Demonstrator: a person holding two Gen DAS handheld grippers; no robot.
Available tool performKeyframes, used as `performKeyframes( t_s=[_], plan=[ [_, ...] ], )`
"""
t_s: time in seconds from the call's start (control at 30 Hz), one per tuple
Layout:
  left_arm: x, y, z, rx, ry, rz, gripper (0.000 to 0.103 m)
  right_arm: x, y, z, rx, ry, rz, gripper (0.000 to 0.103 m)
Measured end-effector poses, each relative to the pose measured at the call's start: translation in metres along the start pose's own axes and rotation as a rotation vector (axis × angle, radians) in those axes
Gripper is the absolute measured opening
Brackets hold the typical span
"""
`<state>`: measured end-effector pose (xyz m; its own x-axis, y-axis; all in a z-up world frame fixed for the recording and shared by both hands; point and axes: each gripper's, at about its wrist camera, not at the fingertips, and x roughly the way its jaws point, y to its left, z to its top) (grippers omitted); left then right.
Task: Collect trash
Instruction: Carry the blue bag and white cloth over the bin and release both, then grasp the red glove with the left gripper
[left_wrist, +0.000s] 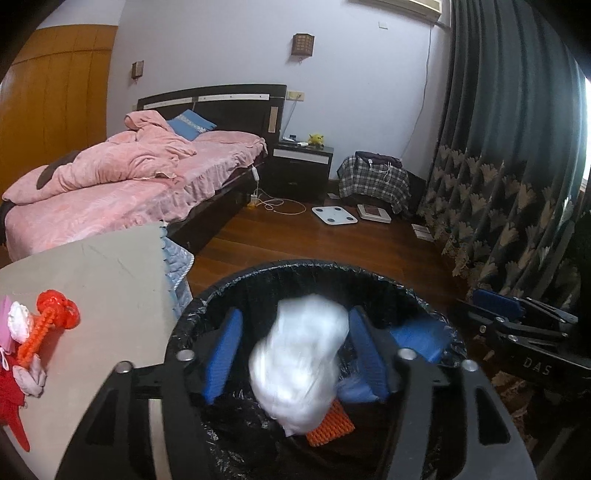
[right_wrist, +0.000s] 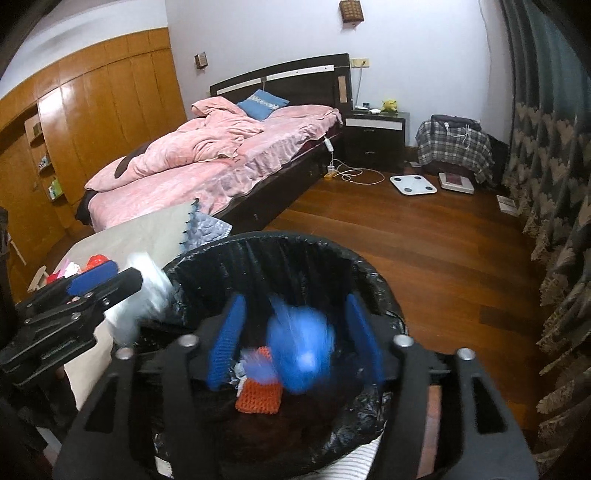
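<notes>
Your left gripper (left_wrist: 295, 354) stands wide around a blurry white bag (left_wrist: 299, 365). Your right gripper (right_wrist: 295, 347) stands wide too, a fuzzy blue lump (right_wrist: 301, 360) between its fingers. The black-lined trash bin (right_wrist: 280, 243) sits at 6 o'clock, its bottom dark.

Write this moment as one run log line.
left tool: open | white bag: falling into bin | right tool: open | blue bag: falling into bin

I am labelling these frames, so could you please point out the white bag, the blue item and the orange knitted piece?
white bag (left_wrist: 299, 365), left wrist view, middle of the blurred bag.
blue item (right_wrist: 301, 354), right wrist view, its blurred centre.
orange knitted piece (right_wrist: 258, 397), right wrist view, middle of its knitted face.
</notes>
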<state>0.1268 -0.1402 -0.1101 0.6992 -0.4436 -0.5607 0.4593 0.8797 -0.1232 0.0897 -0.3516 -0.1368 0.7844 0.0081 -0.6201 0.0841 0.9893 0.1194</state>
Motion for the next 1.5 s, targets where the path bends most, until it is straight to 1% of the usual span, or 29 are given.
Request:
performKeyframes(
  t_s=[0.03,0.07,0.1,0.13,0.17,0.27,0.33,0.5,0.77,0.87,1.07,1.2,1.4,1.5],
  plan=[
    [-0.001,0.000,0.001,-0.001,-0.003,0.005,0.064,0.000,-0.001,0.001,0.000,-0.003,-0.004,0.069],
    [-0.003,0.003,0.001,-0.002,-0.008,0.015,0.065,0.000,-0.001,0.001,0.000,-0.006,-0.008,0.075],
    [-0.005,0.006,0.001,-0.005,-0.012,0.021,0.068,-0.002,-0.001,0.001,0.001,-0.010,-0.012,0.084],
    [-0.007,0.009,0.003,-0.011,-0.016,0.030,0.071,-0.003,-0.001,0.001,0.003,-0.016,-0.016,0.088],
    [-0.010,0.012,0.003,-0.017,-0.022,0.037,0.072,-0.005,0.000,0.002,0.008,-0.026,-0.019,0.092],
    [-0.023,0.023,0.004,-0.028,-0.050,0.078,0.083,-0.009,0.003,0.005,0.022,-0.041,0.002,0.098],
    [-0.035,0.033,0.004,-0.033,-0.071,0.114,0.087,-0.010,0.007,0.009,0.024,-0.048,0.012,0.098],
    [-0.061,0.062,0.001,-0.058,-0.101,0.188,0.091,-0.013,0.028,0.015,-0.006,-0.067,0.044,0.098],
    [-0.096,0.111,-0.010,-0.100,-0.123,0.320,0.093,0.003,0.085,0.024,-0.072,-0.058,0.140,0.098],
    [-0.108,0.132,-0.020,-0.125,-0.120,0.373,0.093,0.011,0.110,0.025,-0.107,-0.055,0.174,0.098],
    [-0.127,0.180,-0.043,-0.166,-0.102,0.493,0.093,0.028,0.158,0.024,-0.152,-0.047,0.238,0.098],
    [-0.134,0.210,-0.064,-0.200,-0.073,0.555,0.093,0.040,0.192,0.020,-0.193,-0.045,0.275,0.098],
    [-0.137,0.250,-0.095,-0.274,-0.025,0.615,0.093,0.059,0.226,0.010,-0.231,-0.032,0.310,0.098],
    [-0.132,0.265,-0.102,-0.300,-0.001,0.625,0.092,0.072,0.242,0.005,-0.246,-0.013,0.317,0.098]
  ],
)
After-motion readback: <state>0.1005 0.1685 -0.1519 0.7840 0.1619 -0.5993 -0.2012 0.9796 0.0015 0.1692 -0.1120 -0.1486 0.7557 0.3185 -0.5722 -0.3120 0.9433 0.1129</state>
